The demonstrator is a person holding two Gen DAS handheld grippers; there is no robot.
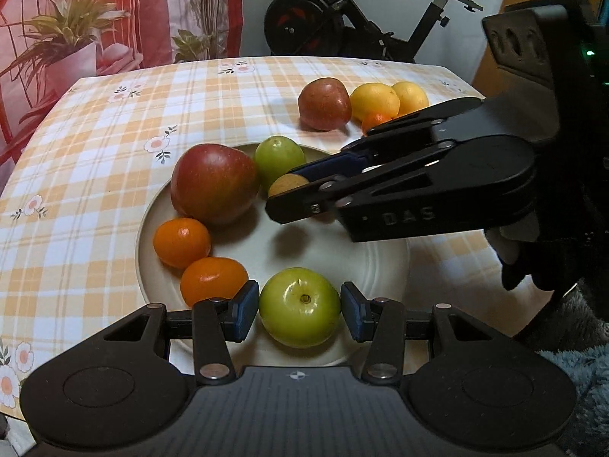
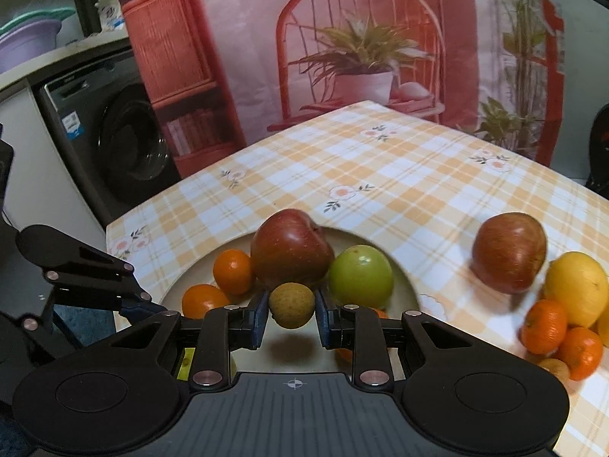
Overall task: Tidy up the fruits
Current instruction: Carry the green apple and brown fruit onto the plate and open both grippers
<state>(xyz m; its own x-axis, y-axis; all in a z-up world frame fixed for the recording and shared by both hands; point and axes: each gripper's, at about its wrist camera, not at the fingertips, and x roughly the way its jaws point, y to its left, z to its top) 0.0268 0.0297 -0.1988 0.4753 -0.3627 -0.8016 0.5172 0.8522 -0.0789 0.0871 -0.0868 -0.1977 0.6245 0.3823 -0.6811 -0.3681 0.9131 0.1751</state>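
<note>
A white plate (image 1: 342, 255) holds a red apple (image 1: 215, 182), two oranges (image 1: 182, 242), and a far green fruit (image 1: 279, 156). My left gripper (image 1: 300, 310) has its pads on either side of a near green fruit (image 1: 300, 306) on the plate; the pads look just at its skin. My right gripper (image 2: 291, 312) is shut on a small brown round fruit (image 2: 292, 304) and holds it above the plate (image 2: 190, 278); it also shows in the left wrist view (image 1: 285, 184). The plate's red apple (image 2: 291, 247) and green fruit (image 2: 359, 276) lie just beyond it.
On the checked tablecloth (image 1: 114, 144) beside the plate lie a second red apple (image 1: 324, 103), two lemons (image 1: 375, 99) and small oranges (image 2: 544, 325). An exercise bike (image 1: 342, 15) stands behind the table. A washing machine (image 2: 125, 141) stands off the table's left.
</note>
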